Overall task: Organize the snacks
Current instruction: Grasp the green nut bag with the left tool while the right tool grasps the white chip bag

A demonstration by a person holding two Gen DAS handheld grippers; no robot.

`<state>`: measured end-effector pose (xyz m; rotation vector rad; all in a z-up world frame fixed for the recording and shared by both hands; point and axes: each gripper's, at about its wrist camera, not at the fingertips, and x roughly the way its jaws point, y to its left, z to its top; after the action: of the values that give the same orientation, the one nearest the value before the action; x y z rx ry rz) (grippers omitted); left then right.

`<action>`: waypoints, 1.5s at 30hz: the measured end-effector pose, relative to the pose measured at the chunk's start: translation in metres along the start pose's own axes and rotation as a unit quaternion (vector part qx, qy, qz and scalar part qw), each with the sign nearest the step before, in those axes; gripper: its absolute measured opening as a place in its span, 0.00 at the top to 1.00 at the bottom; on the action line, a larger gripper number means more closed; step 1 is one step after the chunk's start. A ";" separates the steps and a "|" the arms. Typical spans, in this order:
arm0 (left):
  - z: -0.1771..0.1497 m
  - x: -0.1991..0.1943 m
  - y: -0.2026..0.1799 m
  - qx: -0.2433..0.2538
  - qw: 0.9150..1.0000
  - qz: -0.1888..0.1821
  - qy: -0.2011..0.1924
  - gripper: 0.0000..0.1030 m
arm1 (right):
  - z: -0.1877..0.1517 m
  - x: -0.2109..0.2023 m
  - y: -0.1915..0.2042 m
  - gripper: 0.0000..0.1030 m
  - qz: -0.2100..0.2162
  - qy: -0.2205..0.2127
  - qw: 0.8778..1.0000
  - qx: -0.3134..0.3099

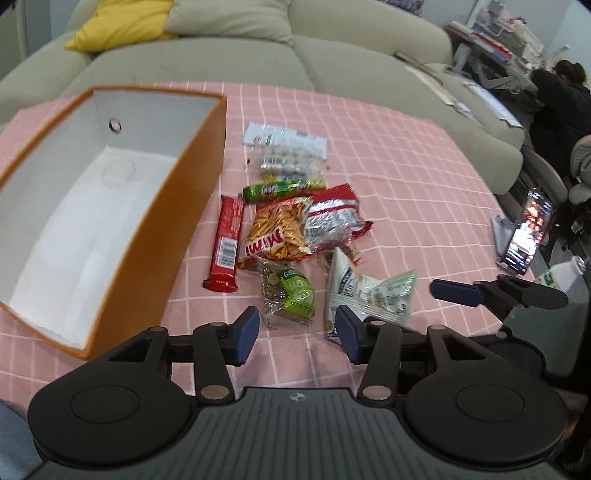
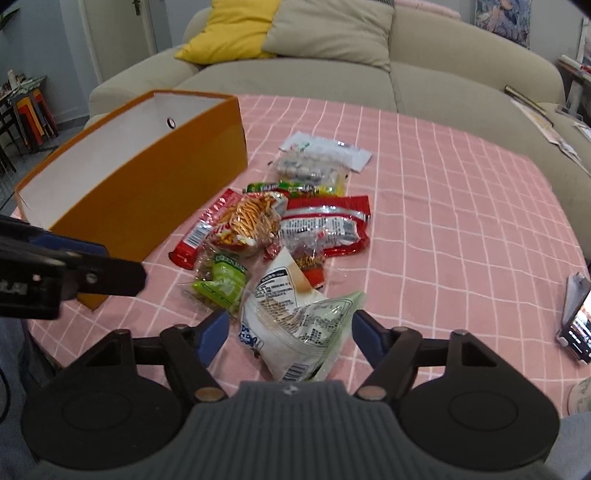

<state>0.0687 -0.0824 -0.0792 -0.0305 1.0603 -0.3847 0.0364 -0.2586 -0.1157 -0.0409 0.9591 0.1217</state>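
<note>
So there's a big beige sofa [image 2: 369, 85] behind everything, with a yellow cushion [image 2: 229, 29] on it. In front of it a table under a pink checked tablecloth [image 1: 406, 177], and on the cloth's left side a long orange box [image 1: 155, 236], white inside, nothing in it.

The snacks are all in a loose heap on the cloth just right of the box. Biggest one is the white and green bag [image 2: 295, 325] at the near end of the heap, and the right gripper [image 2: 290, 334] sits with its jaws spread wide on either side of it, pads not pressing on it as far as I can see. Then a red and silver packet [image 1: 332, 218], a bag of orange sticks [image 1: 280, 229] lying partly over it, and a clear bag of pale round sweets [image 1: 288, 155] at the far end. A red chocolate bar [image 1: 227, 243] lies alongside the box wall, a green roll [image 1: 280, 189] crosswise beyond the sticks.

Smallest is the green pea packet [image 1: 291, 299], and the left gripper [image 1: 297, 334] hangs right at its near edge, jaws apart, not gripping anything

A phone [image 1: 526, 232] stands propped far right
</note>
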 end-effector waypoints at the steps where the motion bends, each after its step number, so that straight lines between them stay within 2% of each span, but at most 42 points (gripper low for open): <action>1: 0.002 0.006 0.001 -0.004 1.000 0.000 0.007 0.45 | 0.001 0.004 0.000 0.21 -0.001 0.005 1.000 -0.005; 6: 0.010 0.035 0.006 -0.020 0.999 -0.007 0.031 0.44 | 0.005 0.024 0.001 0.21 0.000 0.032 0.999 -0.009; 10: 0.014 0.057 0.011 -0.039 0.998 -0.006 0.047 0.36 | 0.011 0.036 -0.002 0.21 -0.001 0.047 0.999 -0.003; 14: 0.017 0.072 0.017 -0.055 0.997 -0.002 0.060 0.34 | 0.013 0.046 -0.003 0.21 -0.004 0.057 0.998 -0.002; 18: 0.019 0.085 0.019 -0.061 0.995 0.004 0.075 0.33 | 0.015 0.055 -0.007 0.22 -0.001 0.069 0.998 0.004; 25: 0.020 0.096 0.020 -0.068 0.994 -0.008 0.088 0.34 | 0.017 0.064 -0.009 0.28 0.003 0.078 0.997 0.002; 32: 0.022 0.101 0.018 -0.067 0.993 -0.025 0.090 0.45 | 0.017 0.066 -0.008 0.37 0.005 0.082 0.997 -0.003; 37: 0.022 0.101 0.018 -0.070 0.993 -0.026 0.092 0.48 | 0.017 0.067 -0.007 0.41 0.003 0.083 0.996 -0.012; 39: 0.022 0.100 0.019 -0.075 0.992 -0.029 0.093 0.55 | 0.018 0.066 -0.007 0.42 0.003 0.084 0.996 -0.010; 45: 0.020 0.093 0.018 -0.082 0.993 -0.011 0.090 0.63 | 0.019 0.063 -0.007 0.47 0.007 0.084 0.996 0.001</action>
<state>0.1311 -0.0994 -0.1516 -0.1565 1.2685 -0.3235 0.0890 -0.2588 -0.1565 -0.0436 1.1278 0.1327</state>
